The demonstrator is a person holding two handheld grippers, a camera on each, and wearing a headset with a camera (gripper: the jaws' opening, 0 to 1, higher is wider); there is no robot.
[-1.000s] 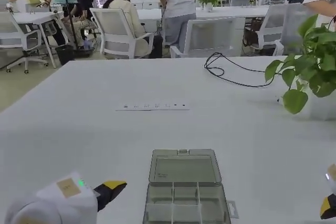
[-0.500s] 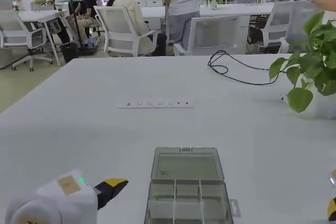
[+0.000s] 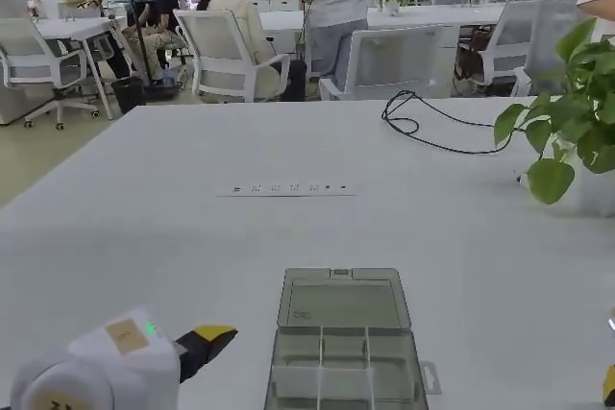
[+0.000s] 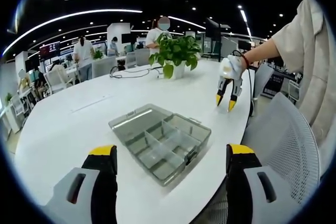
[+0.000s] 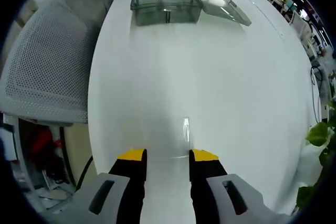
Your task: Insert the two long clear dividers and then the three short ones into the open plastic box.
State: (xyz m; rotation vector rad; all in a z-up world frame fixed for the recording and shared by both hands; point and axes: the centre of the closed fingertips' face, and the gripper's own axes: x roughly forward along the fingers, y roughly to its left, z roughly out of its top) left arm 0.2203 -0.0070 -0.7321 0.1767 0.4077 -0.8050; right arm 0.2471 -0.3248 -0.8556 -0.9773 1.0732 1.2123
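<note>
The clear plastic box [image 3: 341, 367] sits at the table's near edge with its lid [image 3: 343, 300] folded flat behind it. Clear dividers stand inside and split it into several compartments. My left gripper [image 3: 207, 341] hovers left of the box, and in its own view the left gripper [image 4: 170, 150] is open and empty with the box [image 4: 160, 140] ahead. My right gripper [image 4: 227, 100] hangs over the table to the right of the box. In its own view the right gripper [image 5: 167, 155] is open above bare table, far from the box [image 5: 165, 1]. A thin bright streak [image 5: 186, 129] lies ahead of it; I cannot tell whether it is a clear piece or a reflection.
A potted plant [image 3: 567, 132] stands at the right, with a black cable [image 3: 432, 127] looped beside it. A flush socket strip [image 3: 286, 188] sits mid-table. A mesh office chair [image 5: 47, 61] stands at the near table edge. People and chairs [image 3: 231, 55] are beyond the far edge.
The head view has tilted slightly, so the box sits a little lower in the picture. The right gripper's tip has sunk almost out of the bottom right corner. The box has not moved.
</note>
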